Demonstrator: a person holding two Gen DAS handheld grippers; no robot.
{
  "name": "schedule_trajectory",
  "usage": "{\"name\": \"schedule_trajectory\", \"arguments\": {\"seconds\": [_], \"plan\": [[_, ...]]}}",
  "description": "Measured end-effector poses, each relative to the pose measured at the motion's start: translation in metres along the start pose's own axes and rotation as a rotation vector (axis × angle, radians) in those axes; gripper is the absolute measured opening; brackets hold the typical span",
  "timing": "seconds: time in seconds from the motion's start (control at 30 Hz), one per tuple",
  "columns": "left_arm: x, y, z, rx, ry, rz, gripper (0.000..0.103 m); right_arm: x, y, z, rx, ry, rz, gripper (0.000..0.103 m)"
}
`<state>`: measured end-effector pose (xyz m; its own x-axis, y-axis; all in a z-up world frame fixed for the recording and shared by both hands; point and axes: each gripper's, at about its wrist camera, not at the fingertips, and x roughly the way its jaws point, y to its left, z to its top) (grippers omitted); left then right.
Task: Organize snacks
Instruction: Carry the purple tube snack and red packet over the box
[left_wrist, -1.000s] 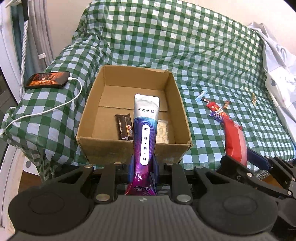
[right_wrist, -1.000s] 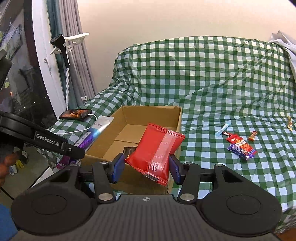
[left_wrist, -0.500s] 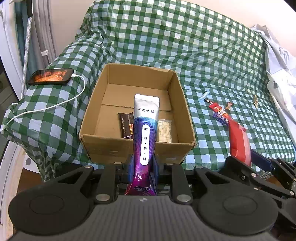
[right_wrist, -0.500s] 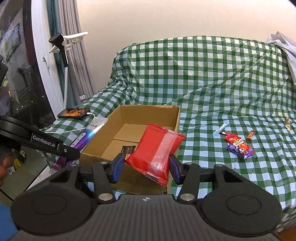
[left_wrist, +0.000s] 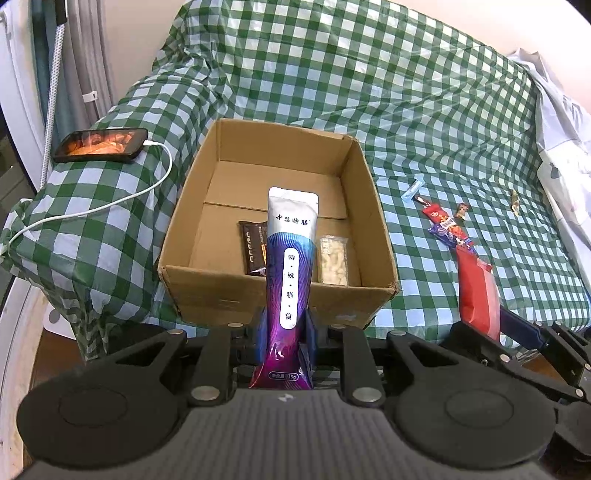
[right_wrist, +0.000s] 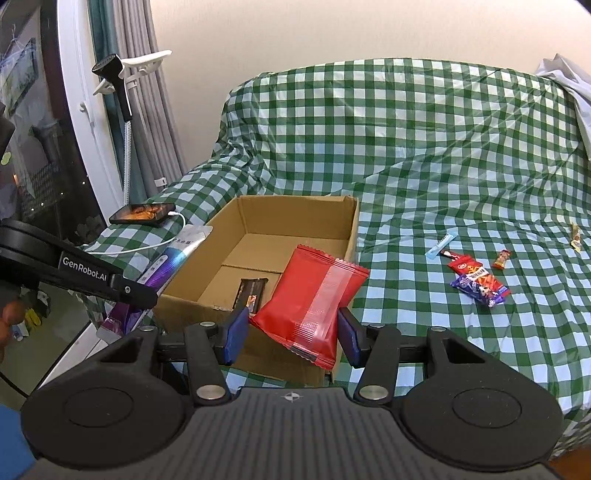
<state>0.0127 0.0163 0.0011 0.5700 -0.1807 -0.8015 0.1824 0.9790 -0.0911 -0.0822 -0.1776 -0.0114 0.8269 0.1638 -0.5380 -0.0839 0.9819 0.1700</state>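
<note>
My left gripper (left_wrist: 286, 328) is shut on a tall purple and white pouch (left_wrist: 290, 266), held upright just in front of the open cardboard box (left_wrist: 273, 295). A dark snack bar (left_wrist: 253, 251) and a clear pack of pale pieces (left_wrist: 334, 260) lie on the box floor. Over the box's near right corner, my right gripper (right_wrist: 291, 334) is shut on a red snack bag (right_wrist: 312, 299), tilted. The same red bag (left_wrist: 476, 295) shows at the right of the left wrist view. The box (right_wrist: 343, 236) and the purple pouch (right_wrist: 173, 258) also appear in the right wrist view.
Several small wrapped snacks (right_wrist: 476, 280) lie on the green checked cloth (right_wrist: 424, 166) right of the box. A phone (left_wrist: 99, 144) on a white cable (left_wrist: 110, 205) rests left of it. A clip stand (right_wrist: 122, 92) and curtain stand at the far left.
Both grippers keep their grips. The left wrist view has drifted slightly, so the box sits a little further right and deeper in view; the right one has barely shifted.
</note>
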Motion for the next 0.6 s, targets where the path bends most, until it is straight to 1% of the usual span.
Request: {"name": "schedule_trajectory", "arguments": {"seconds": [0.6], "plan": [[0.023,0.016,0.016,-0.029,0.025,0.006,0.023,0.024,-0.001,0.005,-0.001,0.050,-0.014,0.054]]}}
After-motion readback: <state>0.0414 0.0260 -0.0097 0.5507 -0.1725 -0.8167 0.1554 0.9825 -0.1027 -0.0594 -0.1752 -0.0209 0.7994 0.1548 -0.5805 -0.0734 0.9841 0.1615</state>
